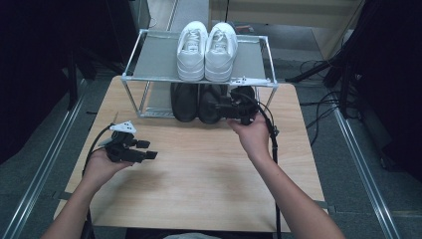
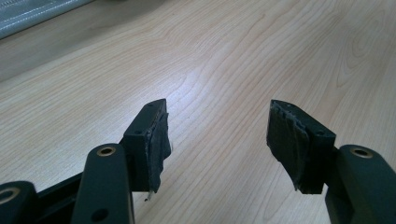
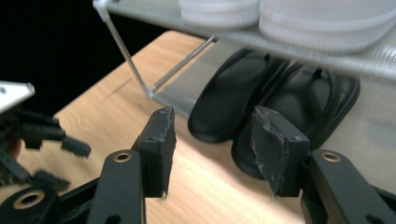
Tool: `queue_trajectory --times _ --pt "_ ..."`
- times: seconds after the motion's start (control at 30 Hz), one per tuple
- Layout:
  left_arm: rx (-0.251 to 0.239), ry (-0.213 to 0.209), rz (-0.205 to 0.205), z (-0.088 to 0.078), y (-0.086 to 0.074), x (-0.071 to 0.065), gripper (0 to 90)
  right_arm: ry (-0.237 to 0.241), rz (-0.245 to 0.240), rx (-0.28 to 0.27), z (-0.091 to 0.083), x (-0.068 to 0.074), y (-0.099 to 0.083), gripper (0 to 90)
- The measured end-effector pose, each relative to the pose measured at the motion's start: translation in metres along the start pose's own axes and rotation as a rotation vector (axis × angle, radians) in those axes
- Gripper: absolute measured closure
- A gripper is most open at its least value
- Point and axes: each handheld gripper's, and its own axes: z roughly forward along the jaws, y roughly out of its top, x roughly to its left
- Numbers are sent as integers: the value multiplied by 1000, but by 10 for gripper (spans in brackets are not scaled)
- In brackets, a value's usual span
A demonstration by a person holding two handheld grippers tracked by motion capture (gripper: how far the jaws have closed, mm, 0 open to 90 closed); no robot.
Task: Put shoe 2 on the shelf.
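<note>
Wooden table (image 1: pixel 199 174); both grippers' jaws gape empty, right gripper (image 3: pixel 212 140) near black slippers (image 3: pixel 275 102).

Beyond the right gripper's fingers (image 3: pixel 161 140), the white sneakers (image 3: pixel 285 18) on the upper shelf (image 3: pixel 327 51) are cut off by the top edge, soles alone visible and blurred. Just ahead of those fingers, the shelf hides the far ends of the black slippers (image 3: pixel 233 100). From above, the shelf covers them too.
</note>
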Motion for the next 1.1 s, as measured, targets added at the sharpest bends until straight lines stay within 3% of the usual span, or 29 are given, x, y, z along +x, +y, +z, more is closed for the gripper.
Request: queue_trajectory --times 0.27,0.33,0.7,1.1 --pt "0 -1 -4 1 -1 1 389 22 -2 33 4 -7 -32 478" --pt "1 0 -3 1 -1 1 388 38 18 50 5 -8 -40 478" --pt "12 -1 4 3 -1 0 386 65 56 39 1 -21 -76 458" --pt "25 -4 16 5 -1 -2 384 72 42 39 -11 -33 -107 441"
